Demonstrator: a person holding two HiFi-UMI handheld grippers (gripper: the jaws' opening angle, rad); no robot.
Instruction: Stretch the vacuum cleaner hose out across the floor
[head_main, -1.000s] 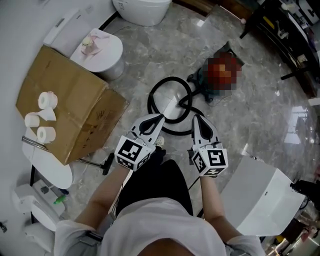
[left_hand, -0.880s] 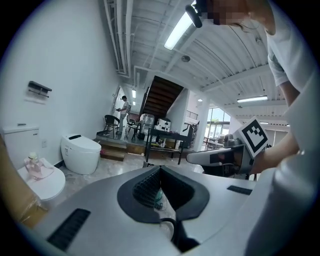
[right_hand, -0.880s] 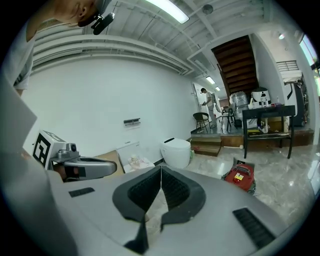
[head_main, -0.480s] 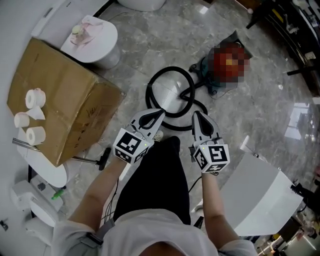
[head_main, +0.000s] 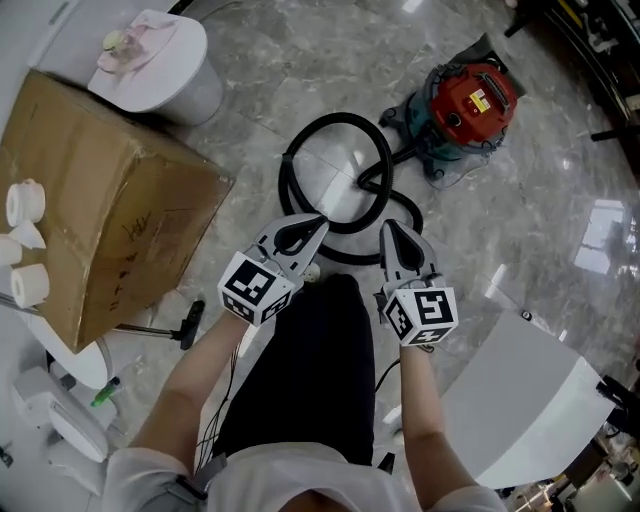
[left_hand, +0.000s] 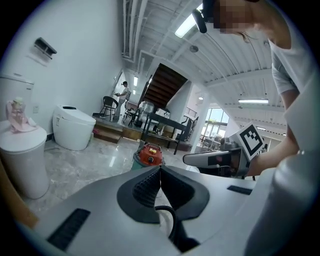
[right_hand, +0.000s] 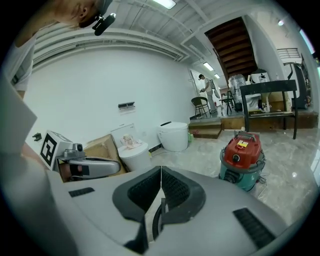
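Lying coiled on the grey marbled floor (head_main: 250, 90), the black vacuum cleaner hose (head_main: 338, 118) forms one large loop that crosses over itself on the right and a flatter curve nearer the person. One end of it runs to the red drum vacuum cleaner with a teal base (head_main: 468, 105), which stands near the loop on its far right side.

Both tongs are held side by side above the near curve of the hose. The left tongs (head_main: 315, 226) are closed with nothing between their ridged pads, pad against pad in the left gripper view. The right tongs (head_main: 388, 232) are likewise pressed together and empty. Whether either tip touches the hose cannot be told from the head view.

A large brown cardboard box (head_main: 110, 200) sits to the left of the hose, with white paper rolls (head_main: 25, 200) on its far left edge. Beyond the box stands a white round bin (head_main: 185, 85) with a pink object on top. A white flat panel (head_main: 520, 400) lies at the lower right.
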